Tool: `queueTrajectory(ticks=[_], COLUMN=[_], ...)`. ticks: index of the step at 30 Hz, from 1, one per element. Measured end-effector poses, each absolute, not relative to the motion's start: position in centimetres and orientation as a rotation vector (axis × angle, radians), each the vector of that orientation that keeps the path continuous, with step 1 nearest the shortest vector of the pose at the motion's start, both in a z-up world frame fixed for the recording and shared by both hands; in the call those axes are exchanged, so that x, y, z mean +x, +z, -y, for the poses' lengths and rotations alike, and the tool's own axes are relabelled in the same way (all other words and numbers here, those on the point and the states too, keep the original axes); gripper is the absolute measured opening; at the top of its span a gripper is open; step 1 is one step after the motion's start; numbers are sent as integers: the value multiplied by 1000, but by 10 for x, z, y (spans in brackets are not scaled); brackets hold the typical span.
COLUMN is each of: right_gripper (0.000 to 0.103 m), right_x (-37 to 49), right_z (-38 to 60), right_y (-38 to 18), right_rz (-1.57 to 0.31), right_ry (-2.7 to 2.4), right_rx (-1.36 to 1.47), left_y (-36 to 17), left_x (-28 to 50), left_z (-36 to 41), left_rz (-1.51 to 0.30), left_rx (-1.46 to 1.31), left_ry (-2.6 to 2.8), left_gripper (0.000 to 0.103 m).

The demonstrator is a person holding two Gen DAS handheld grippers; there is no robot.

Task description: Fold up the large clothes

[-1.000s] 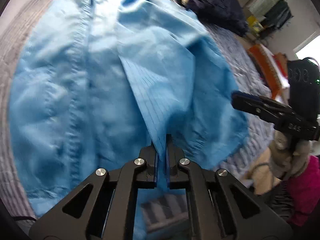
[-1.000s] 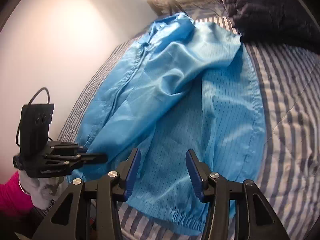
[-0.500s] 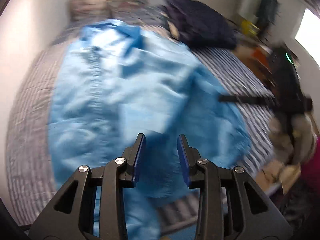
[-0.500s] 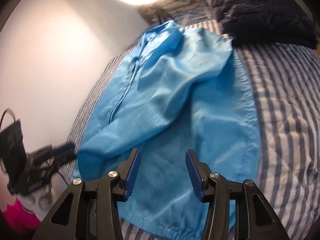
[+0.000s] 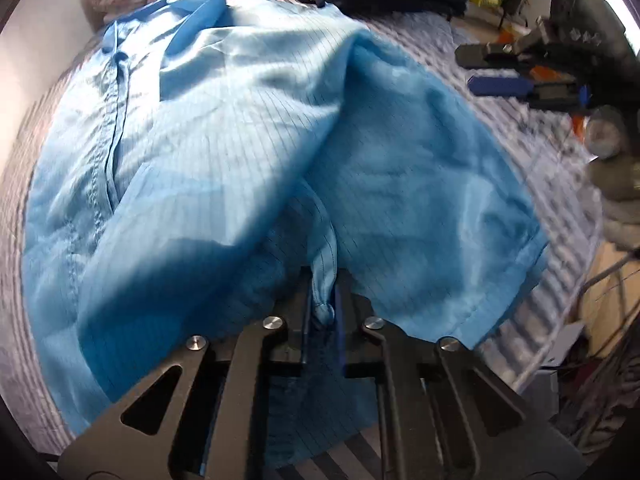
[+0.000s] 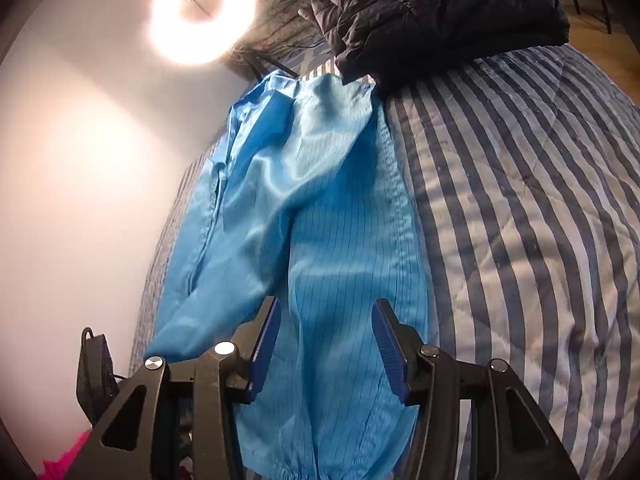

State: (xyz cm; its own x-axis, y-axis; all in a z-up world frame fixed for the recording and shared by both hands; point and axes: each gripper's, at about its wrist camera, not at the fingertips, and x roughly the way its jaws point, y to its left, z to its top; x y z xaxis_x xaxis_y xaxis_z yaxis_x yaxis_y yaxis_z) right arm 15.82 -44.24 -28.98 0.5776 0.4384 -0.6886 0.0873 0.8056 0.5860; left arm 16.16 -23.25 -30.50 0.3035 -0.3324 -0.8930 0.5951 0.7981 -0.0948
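Thin, glossy sky-blue pinstriped jacket (image 5: pixel 224 152) spread across the blue-and-white striped quilt (image 6: pixel 520 208), below the dark navy puffer coat (image 6: pixel 432 8). Left gripper (image 5: pixel 323 304) just closed, pinching a gathered fold; right gripper (image 6: pixel 325 344) half-open, empty, over the hem. Best lifted gently, keeping slippery cloth taut. No containers visible.

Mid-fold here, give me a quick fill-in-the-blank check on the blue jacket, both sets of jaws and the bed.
1. The left gripper has just closed its jaws on a bunched fold of the ____ jacket.
2. The right gripper has its jaws ____, with nothing pinched between them.
3. The jacket lies on a ____-patterned bedspread.
4. The dark quilted garment lies at the jacket's ____ end.

Missing words: blue; open; striped; collar
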Motion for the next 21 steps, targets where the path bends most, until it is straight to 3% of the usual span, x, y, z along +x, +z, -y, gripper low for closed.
queueTrajectory(ticks=[5,15,16,18,19,20,21], right_gripper=[57,58,55,36,15,3,2], right_x=[190,291,296,310,314,320,322], right_z=[453,456,455,449,445,441,438], right_y=[-286,-299,-302,-305,-304,-302,-299], right_rz=[-917,-944,-941,-945,-950,-964,-972], right_ry=[227,226,229,243,243,233,215], right_rx=[706,663,675,672,654,613,567], left_y=[-269,-219,-218,-213,-210,-207,-203], left_x=[151,126,124,119,115,110,105], left_z=[213,197,198,200,201,202,204], left_rz=[-1062,-1003,-1002,-994,-992,-985,-975], left_rx=[135,-25,-27,-27,-30,-25,-18], left_ry=[-728,-862,-874,-897,-917,-935,-951], left_gripper=[5,5,5,5,5,5,5])
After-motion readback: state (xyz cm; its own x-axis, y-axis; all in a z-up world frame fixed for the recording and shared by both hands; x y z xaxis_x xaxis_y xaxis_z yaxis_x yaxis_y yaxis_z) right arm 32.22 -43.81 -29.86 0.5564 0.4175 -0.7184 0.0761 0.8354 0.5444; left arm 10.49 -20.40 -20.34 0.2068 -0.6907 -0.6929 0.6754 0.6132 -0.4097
